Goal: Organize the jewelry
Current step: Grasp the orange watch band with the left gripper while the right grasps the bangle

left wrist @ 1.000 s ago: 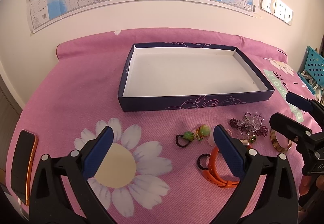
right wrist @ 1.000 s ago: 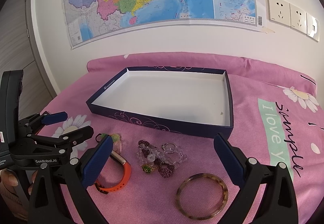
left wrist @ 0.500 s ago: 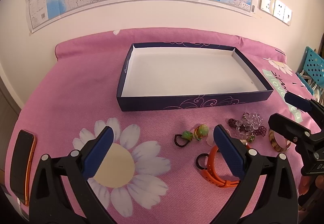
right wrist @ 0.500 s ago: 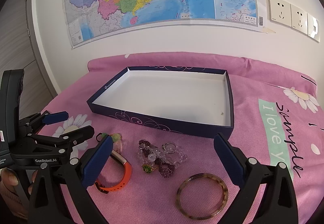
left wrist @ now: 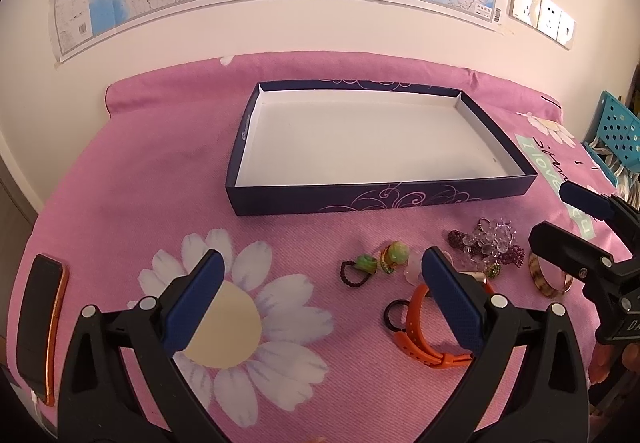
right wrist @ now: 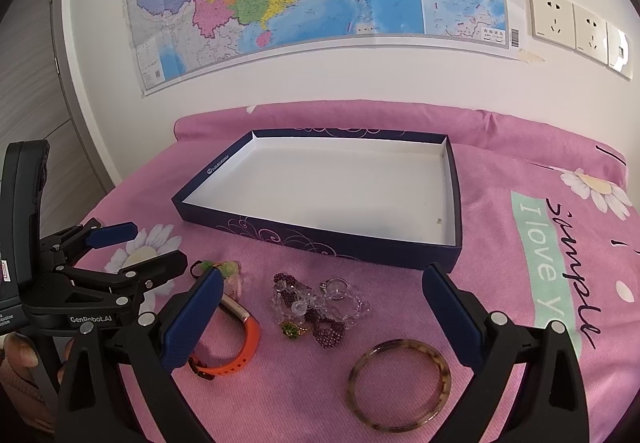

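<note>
A shallow navy box sits open-topped on the pink bedspread, its white floor bare and reachable from above over low walls. Between the box's near wall and both grippers, a crowded row of jewelry lies across the way: an orange strap, a bead cluster and a tortoiseshell bangle. Left of the row the bedspread lies bare as far as a phone at its edge.

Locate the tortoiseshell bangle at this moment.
In the right wrist view the tortoiseshell bangle lies flat on the pink cloth, low and right of centre, right of the beaded cluster and nearer the camera than the navy box.
</note>
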